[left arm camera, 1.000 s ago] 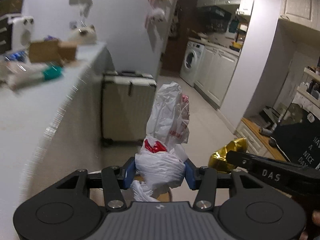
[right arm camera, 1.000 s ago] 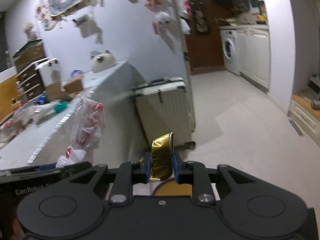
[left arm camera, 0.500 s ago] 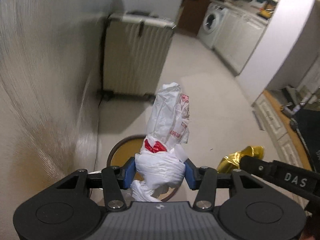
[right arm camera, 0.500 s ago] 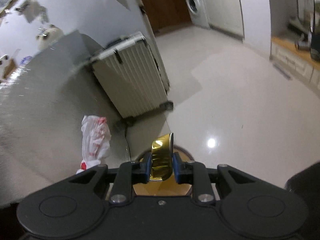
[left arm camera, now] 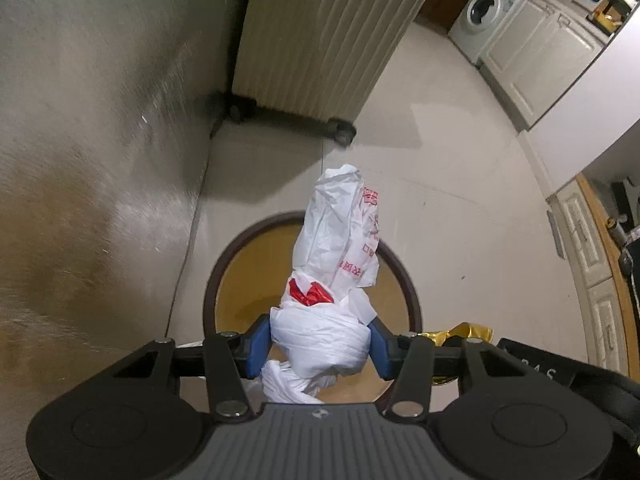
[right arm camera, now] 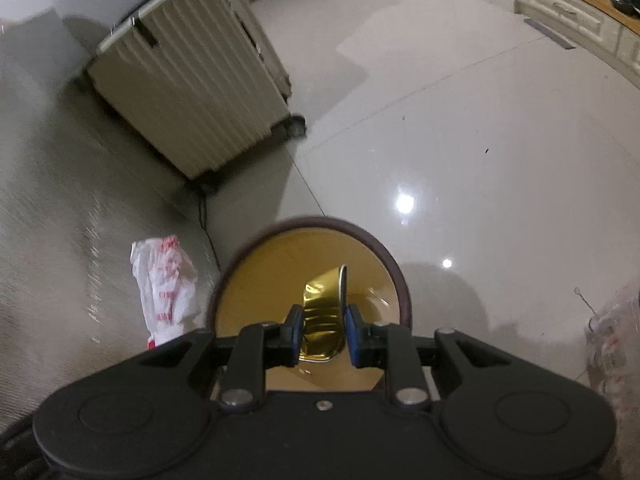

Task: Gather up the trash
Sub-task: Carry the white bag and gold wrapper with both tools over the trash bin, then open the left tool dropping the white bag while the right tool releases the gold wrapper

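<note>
Bag: a white plastic bag (left arm camera: 320,338) with red print, bunched and knotted, pinched between the blue pads of the left gripper (left arm camera: 319,342); its loose end sticks out ahead of the pads, over the bin.
Foil: a crumpled gold foil piece (right arm camera: 322,326), clamped in the right gripper (right arm camera: 322,336); it stands on edge between the narrow-set pads and reaches a little past them.
Bin: a round bin (left arm camera: 412,300) with a dark rim and a yellow-brown inside, on the floor directly below and ahead of both grippers; nothing can be made out inside it.
Left gripper's view: the foil shows at the right, just beside the right pad.
Right gripper's view: the bag shows at the left, beside the bin's rim.
Suitcase: a ribbed cream suitcase (left arm camera: 320,36) on wheels, upright on the floor well ahead of the grippers, beyond the bin.
Floor: pale glossy tiles (right arm camera: 460,120) with lamp glints.
Washer: a white washer (left arm camera: 484,8) far ahead to the right.
</note>
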`<state>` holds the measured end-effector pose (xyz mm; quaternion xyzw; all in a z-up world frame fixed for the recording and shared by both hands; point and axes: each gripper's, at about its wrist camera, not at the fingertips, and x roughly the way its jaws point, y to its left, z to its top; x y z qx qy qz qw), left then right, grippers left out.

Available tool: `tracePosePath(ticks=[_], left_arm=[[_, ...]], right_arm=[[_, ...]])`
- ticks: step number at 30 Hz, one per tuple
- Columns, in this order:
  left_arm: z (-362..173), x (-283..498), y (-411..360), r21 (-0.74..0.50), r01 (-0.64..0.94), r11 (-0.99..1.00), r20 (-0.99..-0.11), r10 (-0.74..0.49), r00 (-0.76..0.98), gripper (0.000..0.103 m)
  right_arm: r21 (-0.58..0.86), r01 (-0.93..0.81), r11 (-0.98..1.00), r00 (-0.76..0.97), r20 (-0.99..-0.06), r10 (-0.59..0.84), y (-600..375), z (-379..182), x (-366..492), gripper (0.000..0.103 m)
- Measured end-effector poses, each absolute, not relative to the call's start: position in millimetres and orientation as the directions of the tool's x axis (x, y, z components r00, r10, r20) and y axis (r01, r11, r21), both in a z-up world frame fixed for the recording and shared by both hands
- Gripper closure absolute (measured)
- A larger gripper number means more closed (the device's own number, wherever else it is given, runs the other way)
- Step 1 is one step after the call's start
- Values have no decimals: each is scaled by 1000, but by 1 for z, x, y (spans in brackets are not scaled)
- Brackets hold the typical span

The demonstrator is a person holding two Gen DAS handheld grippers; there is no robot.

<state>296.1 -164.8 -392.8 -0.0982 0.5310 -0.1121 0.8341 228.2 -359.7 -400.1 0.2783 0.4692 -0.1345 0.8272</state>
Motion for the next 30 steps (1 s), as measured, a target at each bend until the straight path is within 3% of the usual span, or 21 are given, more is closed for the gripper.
tracePosePath(ticks=[10, 21, 30], left_arm=[[-463, 324, -178, -290, 55, 956, -921, -294, 256, 52], [-481, 346, -173, -264, 48, 963, -922, -266, 283, 51], [-483, 344, -171, -212, 41, 976, -939, -215, 268, 33]], right_arm=[[289, 460, 839, 444, -894, 65, -374, -450, 261, 80], [277, 407, 870, 413, -906, 95, -357, -468, 287, 80], [283, 377, 882, 426, -899, 107, -357, -471, 286, 78]])
